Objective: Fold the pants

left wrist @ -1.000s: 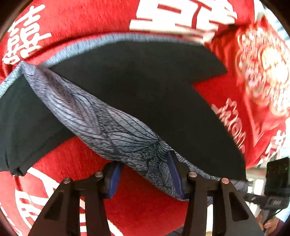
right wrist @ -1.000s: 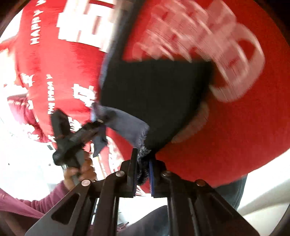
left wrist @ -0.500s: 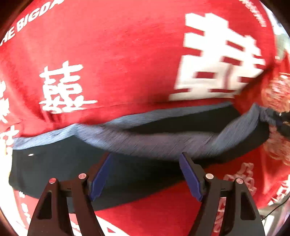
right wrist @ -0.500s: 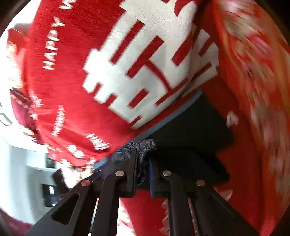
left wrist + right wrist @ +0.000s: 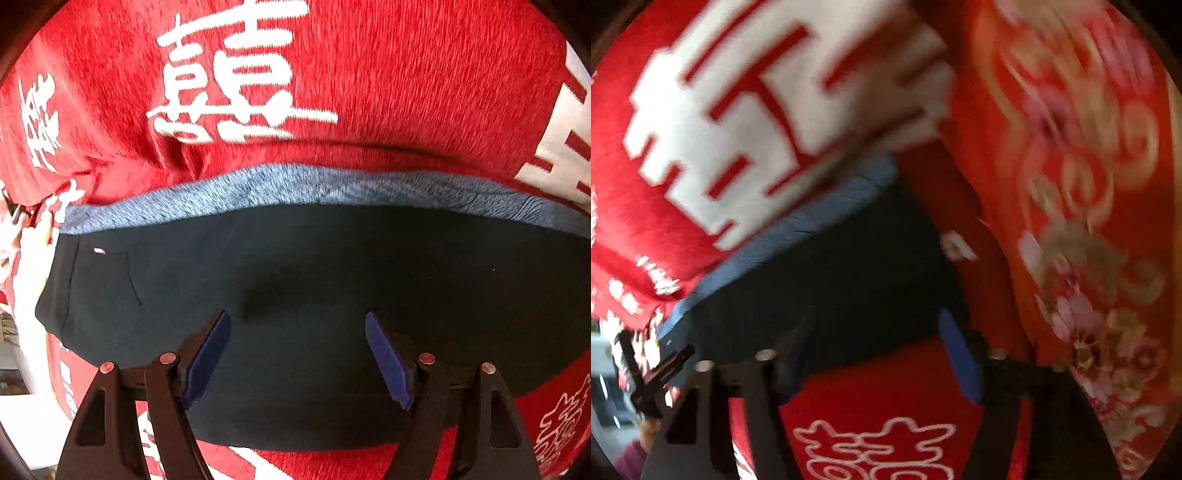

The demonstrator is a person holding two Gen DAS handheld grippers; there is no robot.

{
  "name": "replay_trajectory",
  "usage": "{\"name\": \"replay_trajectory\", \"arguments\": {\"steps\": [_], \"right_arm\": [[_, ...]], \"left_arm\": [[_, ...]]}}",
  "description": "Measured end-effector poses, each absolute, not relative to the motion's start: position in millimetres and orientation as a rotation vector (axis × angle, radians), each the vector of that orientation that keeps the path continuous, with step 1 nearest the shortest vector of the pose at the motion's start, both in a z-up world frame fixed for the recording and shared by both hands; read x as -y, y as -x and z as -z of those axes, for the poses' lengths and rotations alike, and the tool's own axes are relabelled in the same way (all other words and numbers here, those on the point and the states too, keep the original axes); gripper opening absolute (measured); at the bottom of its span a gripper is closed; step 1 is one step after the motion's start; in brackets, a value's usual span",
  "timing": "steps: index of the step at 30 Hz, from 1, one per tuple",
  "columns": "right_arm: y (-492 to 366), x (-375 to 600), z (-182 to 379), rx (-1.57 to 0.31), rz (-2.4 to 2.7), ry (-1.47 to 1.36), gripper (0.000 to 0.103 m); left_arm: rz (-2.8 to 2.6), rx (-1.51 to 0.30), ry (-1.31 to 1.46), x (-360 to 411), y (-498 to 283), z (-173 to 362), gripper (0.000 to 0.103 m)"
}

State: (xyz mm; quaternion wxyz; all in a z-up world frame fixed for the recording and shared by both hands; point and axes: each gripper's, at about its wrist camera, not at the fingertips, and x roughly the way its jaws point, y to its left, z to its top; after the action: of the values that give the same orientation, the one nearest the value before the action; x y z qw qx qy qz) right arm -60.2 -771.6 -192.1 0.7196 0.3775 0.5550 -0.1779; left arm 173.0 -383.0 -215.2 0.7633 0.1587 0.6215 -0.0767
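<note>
Dark pants [image 5: 314, 295] lie folded flat on a red blanket [image 5: 406, 74], so the left gripper [image 5: 297, 360] hovers with jaws apart, empty, while the right gripper [image 5: 875, 354] jaws are opening, nothing between them.

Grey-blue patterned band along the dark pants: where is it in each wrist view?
Left wrist: the grey-blue band arcs across the middle of the frame, along the far edge of the dark pants.
Right wrist: blurred, the band runs diagonally from lower left up to centre, above the dark fabric.
Shared landmark: the big white character on the red blanket, bordering the band.
</note>
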Motion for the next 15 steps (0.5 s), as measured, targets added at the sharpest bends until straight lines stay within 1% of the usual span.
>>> {"name": "replay_trajectory", "arguments": {"steps": [1, 2, 6, 7, 8, 10, 12, 14, 15], "right_arm": [[59.4, 777.8, 200.4, -1.216, 0.403, -0.860, 0.020], [55.5, 781.5, 204.4, -1.209, 0.386, -0.870, 0.000], [46.1, 787.7, 196.0, -1.245, 0.439, -0.715, 0.000], [50.2, 792.1, 196.1, -1.272, 0.476, -0.712, 0.001], [52.6, 792.7, 192.6, -1.282, 0.492, -0.712, 0.004], [51.6, 786.0, 179.6, -1.240, 0.431, -0.711, 0.005], [34.9, 765.5, 167.6, -1.221, 0.317, -0.673, 0.017], [10.9, 743.2, 168.7, -1.233, 0.212, -0.637, 0.056], [-0.8, 732.3, 172.0, -1.234, 0.177, -0.614, 0.059]], "left_arm": [[0.165, -1.362, -0.348, 382.7, -172.9, 220.2, 0.076], [0.161, -1.375, -0.354, 382.3, -173.3, 223.7, 0.076], [0.171, -1.369, -0.314, 372.5, -173.0, 209.5, 0.076], [0.170, -1.359, -0.320, 370.2, -172.7, 203.8, 0.076], [0.176, -1.353, -0.317, 367.8, -173.6, 199.0, 0.076], [0.188, -1.349, -0.304, 366.3, -178.2, 194.8, 0.076], [0.190, -1.345, -0.301, 368.7, -185.6, 196.4, 0.076], [0.185, -1.354, -0.293, 375.1, -195.0, 208.3, 0.076], [0.177, -1.360, -0.293, 378.8, -198.0, 214.8, 0.076]]}}
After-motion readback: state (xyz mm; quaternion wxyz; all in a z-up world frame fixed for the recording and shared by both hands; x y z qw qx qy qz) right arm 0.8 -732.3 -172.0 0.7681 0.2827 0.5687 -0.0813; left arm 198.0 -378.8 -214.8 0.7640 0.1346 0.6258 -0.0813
